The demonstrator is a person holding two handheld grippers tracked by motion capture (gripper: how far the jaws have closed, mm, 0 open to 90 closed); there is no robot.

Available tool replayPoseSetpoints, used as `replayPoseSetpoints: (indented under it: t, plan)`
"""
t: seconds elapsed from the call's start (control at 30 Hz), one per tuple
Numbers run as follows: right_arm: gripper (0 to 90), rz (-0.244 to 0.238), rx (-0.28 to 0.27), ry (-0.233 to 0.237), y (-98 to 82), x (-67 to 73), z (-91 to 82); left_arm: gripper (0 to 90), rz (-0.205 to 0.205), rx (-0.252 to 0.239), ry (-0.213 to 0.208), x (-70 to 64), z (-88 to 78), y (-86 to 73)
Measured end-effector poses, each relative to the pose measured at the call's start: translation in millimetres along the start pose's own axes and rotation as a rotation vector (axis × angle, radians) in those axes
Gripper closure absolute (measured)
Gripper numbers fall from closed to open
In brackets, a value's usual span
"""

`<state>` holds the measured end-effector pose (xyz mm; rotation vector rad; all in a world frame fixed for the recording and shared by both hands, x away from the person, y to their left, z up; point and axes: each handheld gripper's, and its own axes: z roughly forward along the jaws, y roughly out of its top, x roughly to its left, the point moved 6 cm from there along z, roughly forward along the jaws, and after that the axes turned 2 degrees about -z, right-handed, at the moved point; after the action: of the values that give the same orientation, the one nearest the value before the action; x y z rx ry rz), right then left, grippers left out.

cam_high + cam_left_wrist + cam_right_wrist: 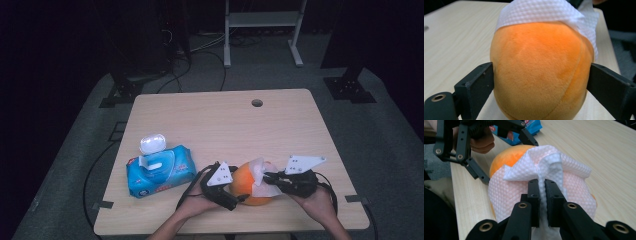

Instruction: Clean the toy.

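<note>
The orange plush ball [248, 186] sits near the bench's [215, 120] front edge, clamped between the left gripper's [231, 196] wide jaws, while the right gripper [266, 176], seemingly just above, pinches the white wipe [544, 173] draped over it.

We see the orange ball [539, 72] covered in short, matt plush with faint stitched seams, soft and fuzzy all over. Draped on its top, toward twelve o'clock, lies a white wipe [549, 167] of thin, dimpled, embossed cloth-like paper, crumpled where the right gripper [542, 195] pinches it. Both grippers look like matt black plastic with brass-coloured rivets; the left gripper [541, 82] presses its flat dull pads into the plush. The table [210, 120] is pale wood-grain laminate, smooth with a low sheen. At nine o'clock from the ball, the wipes pack [160, 172] is glossy blue plastic film with a white hard-plastic lid
</note>
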<state>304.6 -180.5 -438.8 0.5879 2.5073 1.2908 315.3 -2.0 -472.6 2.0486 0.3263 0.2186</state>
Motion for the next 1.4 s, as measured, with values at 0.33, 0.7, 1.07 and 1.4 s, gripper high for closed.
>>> replayPoseSetpoints:
  t: [0.33, 0.7, 1.07, 1.4]
  plan:
    - [82.4, -0.092, -0.086, 0.027, 39.9, 32.3, 3.7, 31.4, 0.173, -0.027, 0.054, -20.7, 3.5, 14.0]
    - [82.4, 0.030, -0.056, -0.015, 9.2, -5.2, -8.1, 20.4, 0.116, -0.021, 0.031, -15.7, 4.8, 8.0]
    - [82.2, -0.030, -0.043, 0.023, 21.5, 16.7, 2.5, 32.8, 0.128, 0.003, 0.019, -15.9, -0.2, 7.2]
    - [82.1, 0.098, -0.035, 0.035, -8.3, -11.7, -9.3, 35.5, 0.070, 0.014, -0.011, -1.1, -4.9, -6.5]
